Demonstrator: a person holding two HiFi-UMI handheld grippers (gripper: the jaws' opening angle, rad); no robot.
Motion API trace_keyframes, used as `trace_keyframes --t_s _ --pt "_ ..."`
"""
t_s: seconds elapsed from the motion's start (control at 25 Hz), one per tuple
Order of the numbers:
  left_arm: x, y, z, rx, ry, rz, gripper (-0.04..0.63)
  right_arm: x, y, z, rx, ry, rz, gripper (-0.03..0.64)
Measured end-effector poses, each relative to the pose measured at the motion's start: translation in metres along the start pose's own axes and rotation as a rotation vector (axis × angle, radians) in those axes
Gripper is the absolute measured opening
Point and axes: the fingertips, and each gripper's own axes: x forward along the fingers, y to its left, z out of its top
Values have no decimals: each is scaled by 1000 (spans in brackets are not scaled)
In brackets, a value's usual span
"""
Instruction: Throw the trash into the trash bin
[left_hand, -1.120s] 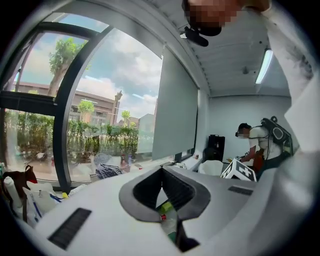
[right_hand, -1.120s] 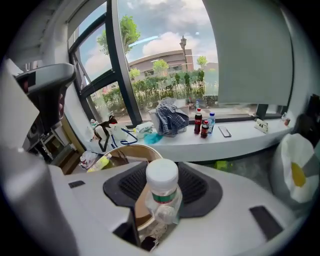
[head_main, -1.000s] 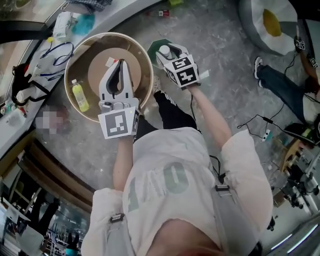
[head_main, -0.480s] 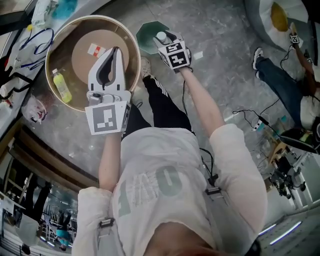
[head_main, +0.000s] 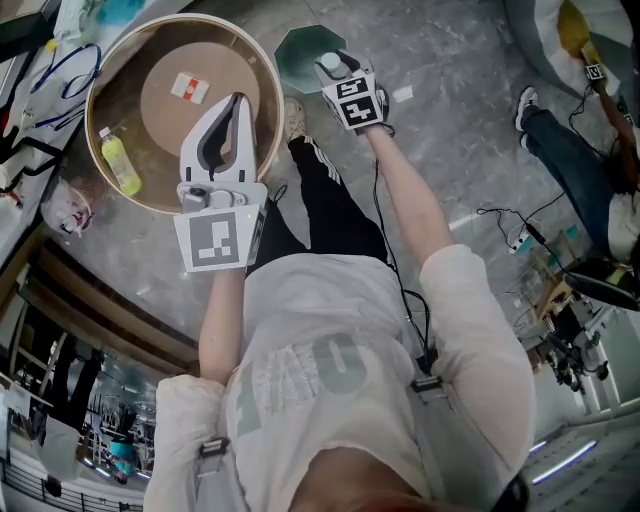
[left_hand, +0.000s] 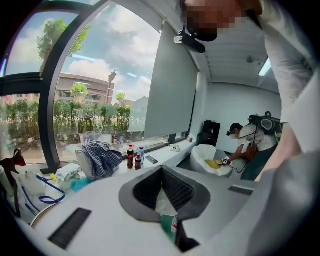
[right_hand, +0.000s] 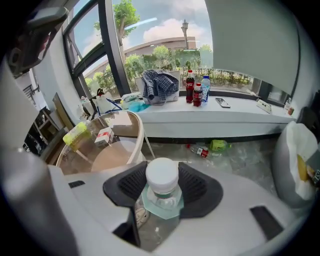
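Observation:
A clear plastic bottle (right_hand: 161, 186) with a white cap sits between the jaws of my right gripper (right_hand: 162, 175), which is shut on it. In the head view that gripper (head_main: 326, 68) hangs over the green trash bin (head_main: 298, 52) on the floor, the bottle (head_main: 330, 64) pointing down at it. My left gripper (head_main: 236, 100) is above the round glass table (head_main: 262, 75), jaw tips together, with nothing seen held. In the left gripper view its jaws (left_hand: 161, 170) meet at the tip.
On the table lie a yellow bottle (head_main: 118, 162) and a small red-and-white box (head_main: 188, 87). A green bottle (right_hand: 220, 145) and a red-labelled one (right_hand: 201, 150) lie on the floor under the window ledge (right_hand: 215, 117). A seated person (head_main: 560, 150) and cables (head_main: 510, 235) are to the right.
Both grippers have sunk. The right one has come down with the bottle closer over the green bin; the left has dropped toward the glass table.

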Motion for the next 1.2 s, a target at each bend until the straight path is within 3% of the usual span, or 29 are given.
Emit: trace_keyframes --t_s 0.16,0.76,0.96,1.04,1.2 --pt "-3 0 3 -1 -10 6 11 0 0 -6 4 29 -46 199" --pt "-42 9 27 7 -90 44 11 -29 22 15 -22 -8 -56 199" --pt "-70 19 49 28 -153 68 11 -66 43 85 -3 -167 -59 191" --pt "-84 25 59 36 -188 84 11 -92 51 125 8 -261 -96 53" --pt "-128 37 82 27 -284 124 11 -171 99 198 34 -478 -100 15"
